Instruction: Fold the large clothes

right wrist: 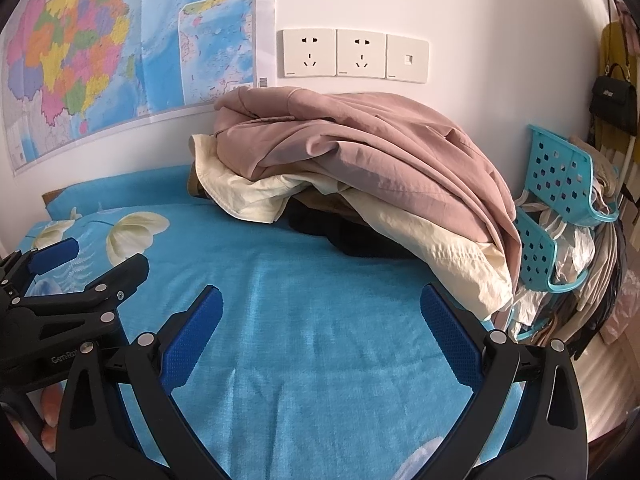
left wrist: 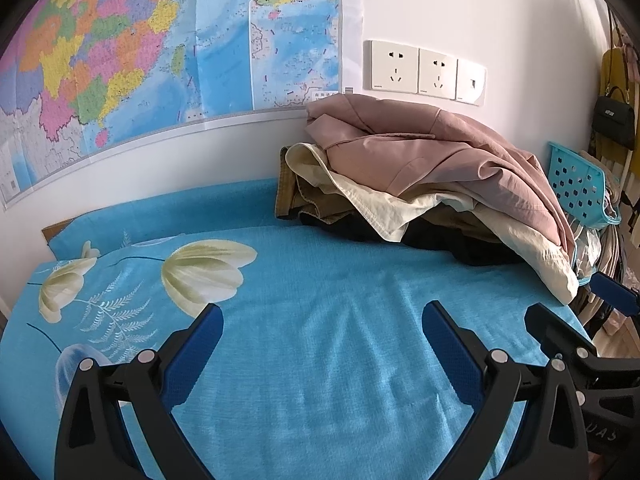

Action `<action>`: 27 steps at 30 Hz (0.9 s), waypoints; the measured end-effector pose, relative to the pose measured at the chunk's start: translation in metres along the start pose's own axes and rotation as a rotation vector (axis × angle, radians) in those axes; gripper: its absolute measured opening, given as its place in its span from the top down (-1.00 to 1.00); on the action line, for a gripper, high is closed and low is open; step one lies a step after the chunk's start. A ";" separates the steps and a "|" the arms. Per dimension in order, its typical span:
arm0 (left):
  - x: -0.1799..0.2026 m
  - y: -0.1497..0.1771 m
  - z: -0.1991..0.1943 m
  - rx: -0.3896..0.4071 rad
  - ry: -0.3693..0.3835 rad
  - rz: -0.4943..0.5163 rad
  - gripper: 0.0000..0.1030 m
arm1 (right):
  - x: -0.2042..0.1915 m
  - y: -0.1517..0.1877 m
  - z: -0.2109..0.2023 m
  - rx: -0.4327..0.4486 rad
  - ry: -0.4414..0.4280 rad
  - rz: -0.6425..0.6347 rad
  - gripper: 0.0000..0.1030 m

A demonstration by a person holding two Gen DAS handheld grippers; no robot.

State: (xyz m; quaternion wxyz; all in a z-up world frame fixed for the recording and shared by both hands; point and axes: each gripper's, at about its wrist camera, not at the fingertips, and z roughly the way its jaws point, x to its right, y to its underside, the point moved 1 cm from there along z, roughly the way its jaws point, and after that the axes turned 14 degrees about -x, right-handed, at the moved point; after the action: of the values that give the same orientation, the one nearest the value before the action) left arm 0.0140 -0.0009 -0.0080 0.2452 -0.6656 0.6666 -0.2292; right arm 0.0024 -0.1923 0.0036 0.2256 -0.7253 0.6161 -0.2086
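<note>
2 grippers: left gripper and right gripper, both spread wide, nothing between the fingers, hovering side by side over bare bedsheet. 1 heap of clothes at far side of bed, against the wall: pink jacket on top, cream garment under it, then olive and black pieces; approx. 4 layers, exact count unclear. Turquoise sheet w/ white flower print on left. White wall, 1 map, 3 wall plates (2 sockets, 1 other). 2 turquoise baskets at right w/ bags. 1 black handbag hanging. Lower garments mostly hidden. Fingertips of a hand at lower left edge of right view, cut off.
</note>
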 end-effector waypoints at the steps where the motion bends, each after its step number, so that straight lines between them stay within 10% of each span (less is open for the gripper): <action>1: 0.000 0.000 0.001 -0.002 0.000 -0.001 -0.88 | -0.001 0.000 0.000 -0.001 0.000 0.000 -0.90; 27: -0.010 -0.023 0.023 -0.037 0.039 0.004 -0.88 | -0.001 -0.030 0.002 0.043 0.007 -0.103 -0.90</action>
State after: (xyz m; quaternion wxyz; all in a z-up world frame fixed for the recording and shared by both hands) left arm 0.0464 0.0090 -0.0111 0.2201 -0.6641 0.6766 -0.2295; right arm 0.0275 -0.1871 0.0196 0.2278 -0.7504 0.5740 -0.2357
